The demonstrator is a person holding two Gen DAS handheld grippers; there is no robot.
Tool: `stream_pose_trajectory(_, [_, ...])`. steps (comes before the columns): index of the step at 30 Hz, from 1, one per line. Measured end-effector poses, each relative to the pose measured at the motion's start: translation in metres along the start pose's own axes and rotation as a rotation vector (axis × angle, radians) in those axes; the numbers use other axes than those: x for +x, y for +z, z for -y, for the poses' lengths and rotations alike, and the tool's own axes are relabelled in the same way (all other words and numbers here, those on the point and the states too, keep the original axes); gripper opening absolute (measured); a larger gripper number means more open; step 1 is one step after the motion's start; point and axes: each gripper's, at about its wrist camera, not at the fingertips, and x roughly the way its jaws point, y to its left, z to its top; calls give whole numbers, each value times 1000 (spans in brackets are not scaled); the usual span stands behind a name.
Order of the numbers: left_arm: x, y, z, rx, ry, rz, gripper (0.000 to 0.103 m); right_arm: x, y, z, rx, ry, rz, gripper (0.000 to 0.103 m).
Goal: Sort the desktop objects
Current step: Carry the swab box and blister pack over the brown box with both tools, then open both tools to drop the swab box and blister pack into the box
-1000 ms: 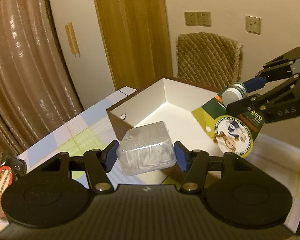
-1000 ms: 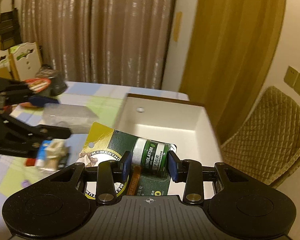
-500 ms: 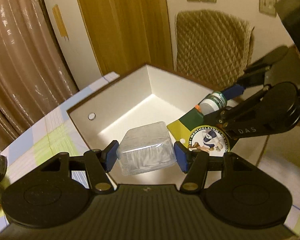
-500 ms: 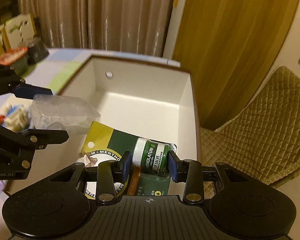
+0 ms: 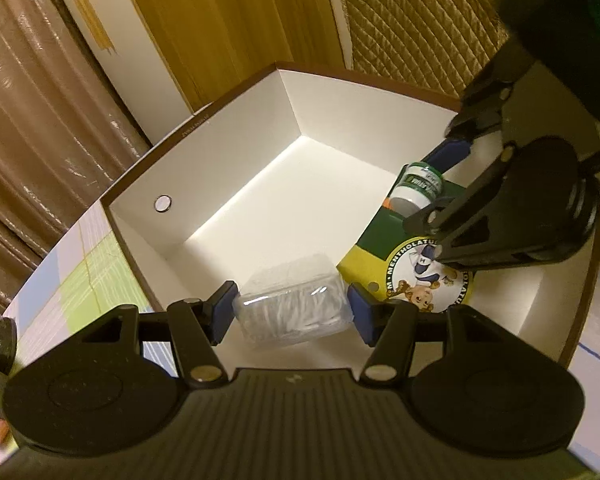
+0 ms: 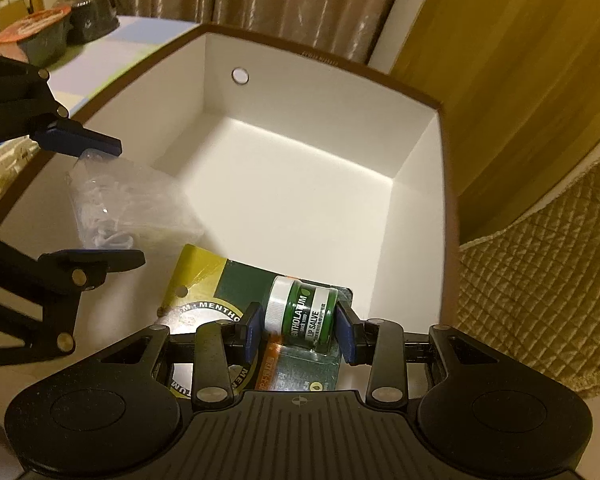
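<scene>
The left tongs [image 5: 292, 312] clamp a soft, crinkled clear-plastic packet [image 5: 294, 306] of white contents between blue pads, holding it inside the near corner of the box. The right tongs [image 6: 300, 330] grip a small round jar [image 6: 302, 314] — green label, white cap, lying on its side — sealed in a clear blister on a flat card [image 6: 204, 280] printed dark green and yellow with a round cartoon emblem; the card hangs low inside the box, just beside the packet. Both sit within an open box [image 5: 332, 128], square-cornered, with smooth white walls, a brown rim and a round hole in one wall; its floor is bare and brightly lit. The box stands on a surface [image 5: 84, 276] covered in a pale checked cloth of blue, green and white. Beyond are a quilted tan chair back [image 6: 540, 260], ribbed brown curtains [image 5: 40, 100] and dark plastic cups [image 6: 44, 36].
</scene>
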Motion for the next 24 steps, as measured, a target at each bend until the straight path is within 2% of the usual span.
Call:
stream_pose_trajectory(6, [-1, 0, 0, 13, 11, 13, 56, 11, 1, 0, -17, 20, -28, 38])
stream_pose_trajectory(9, [-6, 1, -2, 6, 11, 29, 63, 12, 2, 0, -25, 26, -30, 38])
stream_pose_trajectory(11, [-11, 2, -4, -1, 17, 38, 64, 13, 4, 0, -31, 25, -29, 38])
stream_pose_trajectory(18, [-34, 0, -16, -47, 46, 83, 68, 11, 6, 1, -43, 38, -27, 39])
stream_pose_trajectory(24, [-57, -9, -34, -118, 97, 107, 72, 2, 9, 4, -7, 39, 14, 39])
